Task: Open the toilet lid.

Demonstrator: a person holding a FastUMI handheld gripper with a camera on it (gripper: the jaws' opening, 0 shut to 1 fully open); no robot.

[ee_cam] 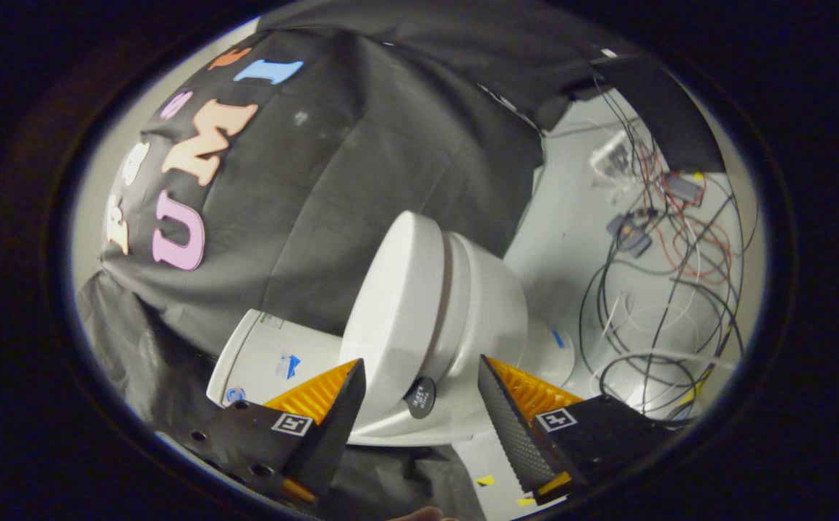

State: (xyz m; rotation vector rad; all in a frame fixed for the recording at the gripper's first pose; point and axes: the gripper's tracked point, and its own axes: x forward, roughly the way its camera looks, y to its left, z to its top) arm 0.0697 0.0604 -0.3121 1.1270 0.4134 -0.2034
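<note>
A white toilet stands just ahead of my fingers and looks tipped sideways because the view is rolled. Its lid (398, 311) lies down against the seat and the bowl (495, 304), with a thin gap between them. The tank (267, 358) sits behind the lid, partly hidden by one finger. A dark round cap (420, 396) sits at the toilet's side near the hinge end. My gripper (420, 360) is open, its two fingers spread wide either side of the lid's rear part and touching nothing.
Black cloth hangs behind the toilet and lies under it. A tangle of black, red and white wires (665, 289) with small boxes covers the white surface beyond the bowl. Small yellow tape marks (487, 480) lie near one finger.
</note>
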